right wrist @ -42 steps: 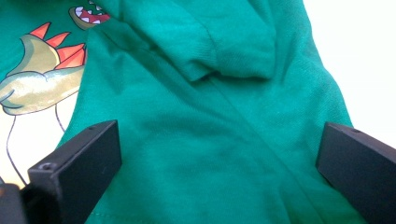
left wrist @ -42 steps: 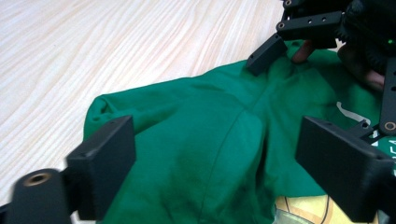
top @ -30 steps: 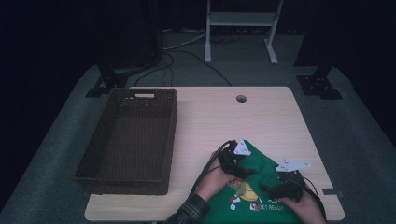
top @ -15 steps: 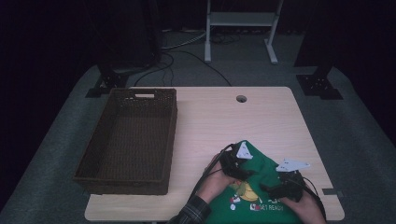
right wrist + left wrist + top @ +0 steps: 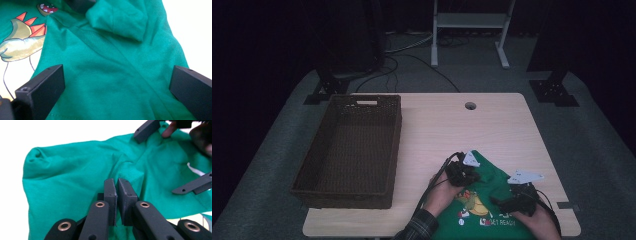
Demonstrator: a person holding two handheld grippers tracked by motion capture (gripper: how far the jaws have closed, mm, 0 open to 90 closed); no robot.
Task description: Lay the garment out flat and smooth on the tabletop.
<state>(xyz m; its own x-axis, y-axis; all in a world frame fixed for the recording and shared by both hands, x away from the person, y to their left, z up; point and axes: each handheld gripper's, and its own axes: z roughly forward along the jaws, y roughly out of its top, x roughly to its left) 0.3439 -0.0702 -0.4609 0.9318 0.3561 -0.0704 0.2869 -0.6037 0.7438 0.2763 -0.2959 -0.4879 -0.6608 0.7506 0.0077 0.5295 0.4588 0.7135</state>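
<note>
**Left gripper pinches the green shirt while the right waits spread above it**

A green cotton T-shirt with a cartoon print point(image 5: 484, 200) lies crumpled at the near right corner of the pale wooden table point(image 5: 492, 130), right in front of the person. The left gripper point(image 5: 117, 185) has just been closing, and its two black jaws now stand almost together with a small fold of the green cloth nipped between them, likely to lift or drag that part of the shirt. The right gripper point(image 5: 116, 82) hovers just over the fabric beside the print, its jaws spread wide with nothing between them; it looks placed to take a second hold so the cloth can be spread or folded.

A dark brown woven basket point(image 5: 349, 150) sits empty on the left half of the table, well apart from the shirt. The bare tabletop between them offers no obstacle; only the shirt's own bunched folds could hinder a clean grasp.
</note>
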